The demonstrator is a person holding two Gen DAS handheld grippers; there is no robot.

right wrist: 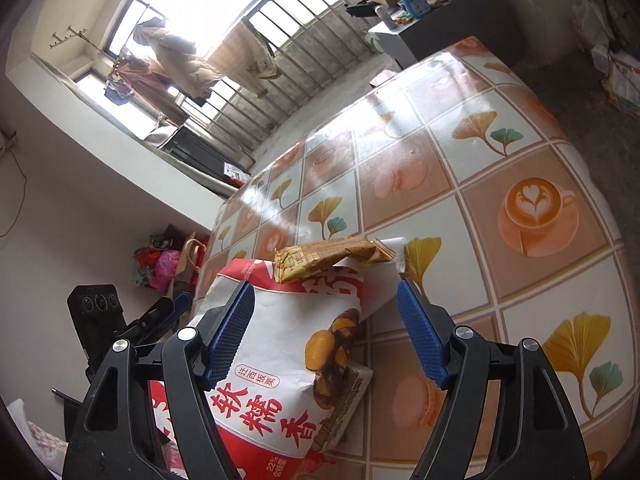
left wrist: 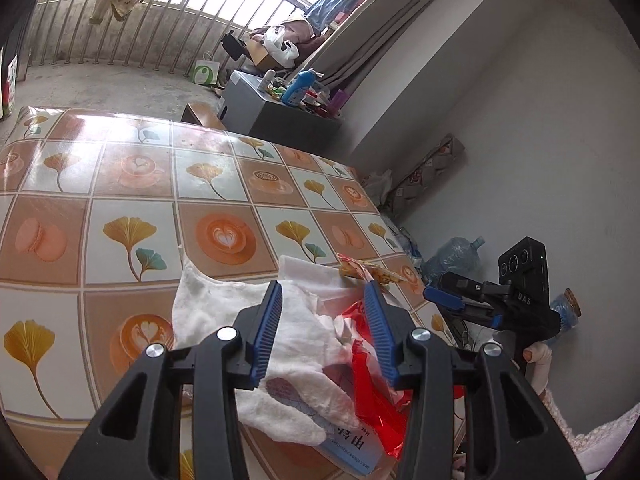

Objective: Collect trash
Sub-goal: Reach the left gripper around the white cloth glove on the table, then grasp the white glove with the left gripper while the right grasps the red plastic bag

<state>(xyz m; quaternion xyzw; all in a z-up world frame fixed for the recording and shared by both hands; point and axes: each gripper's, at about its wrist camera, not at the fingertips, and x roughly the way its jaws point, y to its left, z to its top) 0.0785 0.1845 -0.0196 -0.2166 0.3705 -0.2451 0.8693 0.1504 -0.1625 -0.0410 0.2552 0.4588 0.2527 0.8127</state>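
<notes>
Trash pile (left wrist: 304,344) on table (left wrist: 120,184), both grippers' jaws open above it

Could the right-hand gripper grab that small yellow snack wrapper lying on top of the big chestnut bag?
Probably yes. The right gripper is open, and the yellow wrapper lies uncovered on top of the chestnut bag just ahead of its fingers, with nothing between them.

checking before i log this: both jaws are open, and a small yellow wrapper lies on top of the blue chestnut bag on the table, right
One detail is wrong: the chestnut bag is red and white, not blue, as the right wrist view shows. The rest holds: the small yellow wrapper lies on top of it on the table, and both sets of jaws are open.
</notes>
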